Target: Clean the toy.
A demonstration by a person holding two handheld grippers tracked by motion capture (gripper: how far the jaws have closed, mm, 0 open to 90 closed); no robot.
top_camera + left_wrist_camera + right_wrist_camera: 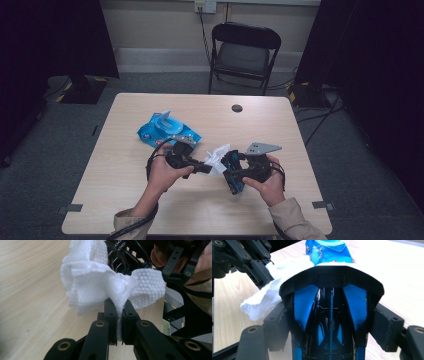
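My left gripper [207, 167] is shut on a crumpled white wipe [218, 155] just above the table's middle. In the left gripper view the jaws [119, 306] pinch a fold of the wipe [100, 277], which billows out above them. My right gripper [235, 176] is shut on a glossy black and blue toy-like object [231, 169], whose sides its pads [387, 330] press in the right gripper view [330, 302]. The wipe [265, 296] lies against the object's far end. A blue wipes packet [167, 129] with its lid flap up lies on the table behind the left hand.
The light wooden table [125, 200] has a dark round hole [237, 108] near its far edge. A black folding chair [243, 50] stands beyond it. Dark curtains hang at both sides, and cables run across the floor at the right.
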